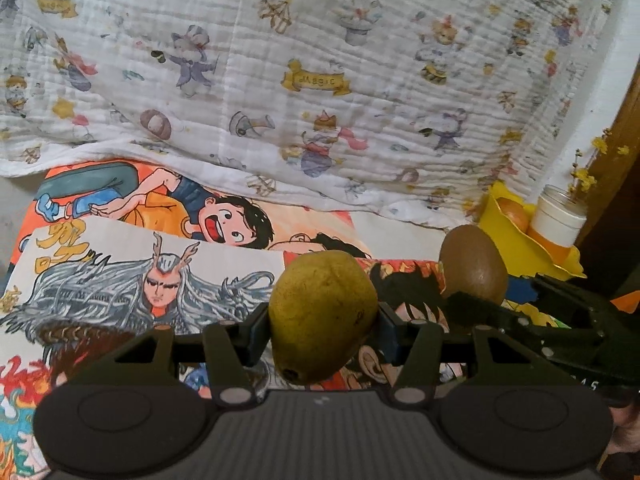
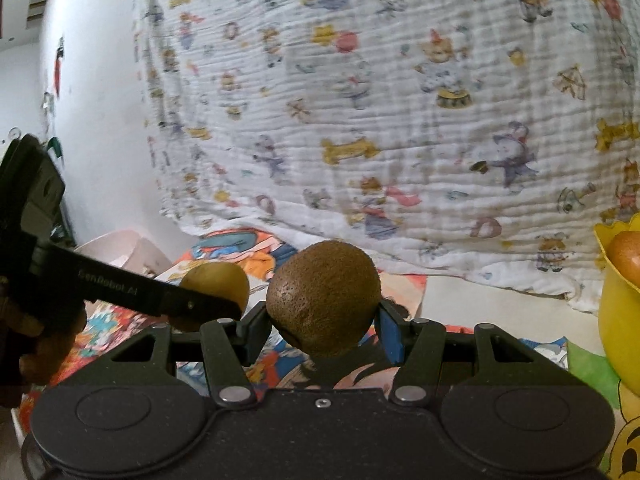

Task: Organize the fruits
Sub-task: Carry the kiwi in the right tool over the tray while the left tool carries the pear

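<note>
Left gripper (image 1: pixel 323 322): fingers clamped on a green-yellow pear (image 1: pixel 323 316). The pear sits squarely between the two pads, held by its flanks, its blossom end pointing down toward the camera and its upper half rising above the finger line. It is off the surface, over the cartoon drawings (image 1: pixel 132 276) laid out below.

Right gripper (image 2: pixel 323 326): fingers clamped on a brown kiwi (image 2: pixel 323 298). The kiwi is centred between the blue pads (image 2: pixel 388 334), gripped at its lower sides, most of its body standing above them, clear of the drawings.

Both fruits are side by side in the air, pear left of kiwi. Yellow bowl (image 2: pixel 616 320) stands to the right, with one orange-red fruit (image 2: pixel 628 256) in it. A printed cloth (image 1: pixel 320 60) hangs behind.
</note>
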